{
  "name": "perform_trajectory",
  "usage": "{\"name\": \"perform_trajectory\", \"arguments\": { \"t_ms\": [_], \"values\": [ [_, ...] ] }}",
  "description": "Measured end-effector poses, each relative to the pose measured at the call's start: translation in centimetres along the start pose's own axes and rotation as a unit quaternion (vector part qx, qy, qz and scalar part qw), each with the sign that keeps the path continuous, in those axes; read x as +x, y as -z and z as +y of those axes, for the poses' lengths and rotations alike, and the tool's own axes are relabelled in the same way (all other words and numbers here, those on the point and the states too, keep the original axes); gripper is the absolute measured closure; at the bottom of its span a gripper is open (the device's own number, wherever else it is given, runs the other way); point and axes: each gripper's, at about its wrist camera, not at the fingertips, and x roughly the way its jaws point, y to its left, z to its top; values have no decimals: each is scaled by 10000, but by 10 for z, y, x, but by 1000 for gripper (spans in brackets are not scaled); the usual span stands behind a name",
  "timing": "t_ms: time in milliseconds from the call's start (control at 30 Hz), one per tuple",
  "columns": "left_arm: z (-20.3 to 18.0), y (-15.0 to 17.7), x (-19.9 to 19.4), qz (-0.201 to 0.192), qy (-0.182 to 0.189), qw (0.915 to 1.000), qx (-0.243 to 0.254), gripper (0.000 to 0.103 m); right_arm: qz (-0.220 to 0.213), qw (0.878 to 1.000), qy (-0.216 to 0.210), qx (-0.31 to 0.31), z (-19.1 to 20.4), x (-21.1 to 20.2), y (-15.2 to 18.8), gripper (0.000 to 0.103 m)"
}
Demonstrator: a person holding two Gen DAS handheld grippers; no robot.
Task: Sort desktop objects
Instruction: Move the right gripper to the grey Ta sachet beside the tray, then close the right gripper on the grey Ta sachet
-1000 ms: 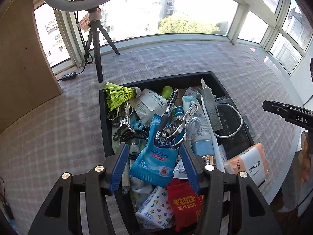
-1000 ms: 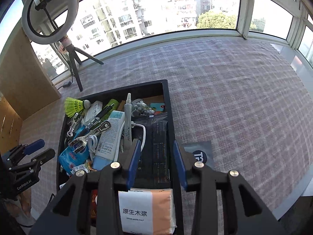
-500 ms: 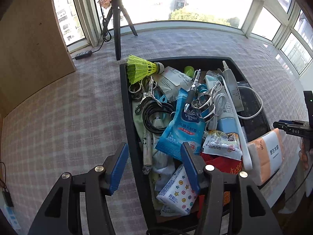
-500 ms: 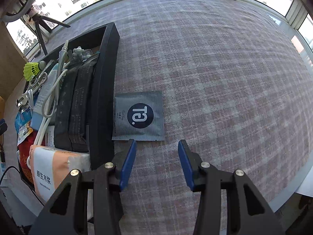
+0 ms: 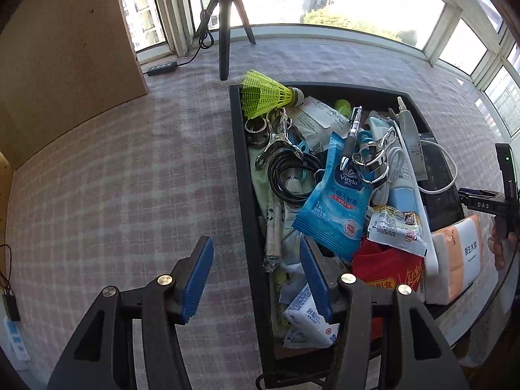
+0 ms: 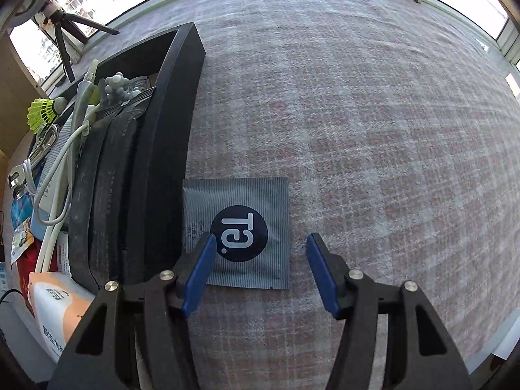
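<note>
Beside the long black tray [image 6: 169,149], on the checked cloth of the bench [image 6: 373,130], lies a flat grey foil sachet with a dark round logo [image 6: 240,234], its left edge touching the tray's outer wall. We hold our right tongs [image 6: 260,260] low over it, pointing steeply down, jaws opening, with nothing gripped; the left blue pad sits over the sachet's lower left part and the right pad stands clear beyond its right edge.

Our left tongs [image 5: 256,276] hang released over the tray's near wall [image 5: 250,227], one pad outside it, the other above the clutter: a blue Vinda wipe packet [image 5: 334,208], a yellow-green plastic shuttlecock [image 5: 266,97], a coiled black cable [image 5: 289,175].

We judge the sachet the risk. It lies thin and flat, so closing pads may slide over the foil or pinch the cloth with it. Being hard against the tray, the left pad could strike the wall. On the other side, a careless dip may snag the cable and drag neighbours out.
</note>
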Motion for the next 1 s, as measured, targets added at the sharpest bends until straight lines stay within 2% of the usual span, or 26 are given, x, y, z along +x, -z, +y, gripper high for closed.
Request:
{"name": "perform_trajectory", "arguments": {
  "t_ms": [33, 167, 333, 500, 633, 700, 800, 867, 1000],
  "values": [
    [2, 1, 1, 17, -20, 10000, -19, 50, 0, 10000, 4, -68, 0, 1, -2, 46],
    [6, 3, 3, 92, -15, 9999, -54, 50, 74, 9995, -149, -271, 1, 6, -9, 29],
    [9, 6, 2, 116, -72, 9999, -39, 50, 282, 9971, -376, -593, 3, 1, -2, 30],
    [17, 6, 4, 138, -92, 9998, -136, 50, 411, 9952, -291, -842, -2, -3, 20, 30],
    [15, 5, 6, 161, -73, 9998, -102, 50, 339, 9913, 2, -1270, 5, -3, 32, 30],
    [11, 5, 6, 163, -62, 9998, -77, 50, 233, 9899, 132, -1391, 9, -1, 29, 30],
    [6, 6, 4, 156, -64, 9999, -37, 50, 10, 9921, 200, -1237, 3, 1, 14, 30],
    [7, 8, 2, 170, -87, 9998, -35, 50, -86, 9923, 146, -1231, -3, 3, 3, 30],
    [16, 12, 2, 233, -200, 9994, -167, 50, -79, 9836, 204, -1789, -1, 8, -17, 30]
  ]
}}
